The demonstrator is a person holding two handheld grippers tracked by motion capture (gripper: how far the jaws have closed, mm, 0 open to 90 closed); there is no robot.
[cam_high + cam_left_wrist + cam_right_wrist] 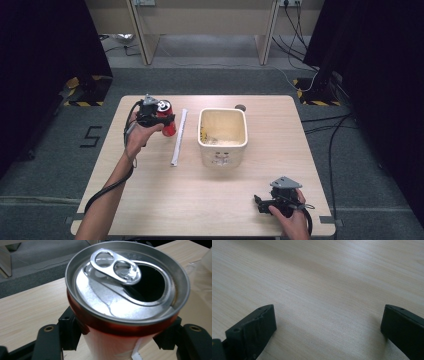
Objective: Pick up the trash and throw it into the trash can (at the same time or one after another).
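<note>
High view: left hand-held gripper (161, 119) clamps a red can (166, 118) by its sides, can tilted, over the far left of the pale wooden desk (210, 200). Just right of that gripper lies a long white wrapped strip (178, 137); beyond it, a cream square tub (223, 136) with rounded corners. Right hand-held gripper (260, 202) rests low at the near right edge, well apart from the can.

Left gripper view: can (120, 302) close up, silver lid, pull tab lifted back, dark opened mouth; glossy red wall pinched between both black pads.

Right gripper view: bare wood grain (324, 285), matte black jaws spread wide, nothing between them.
</note>
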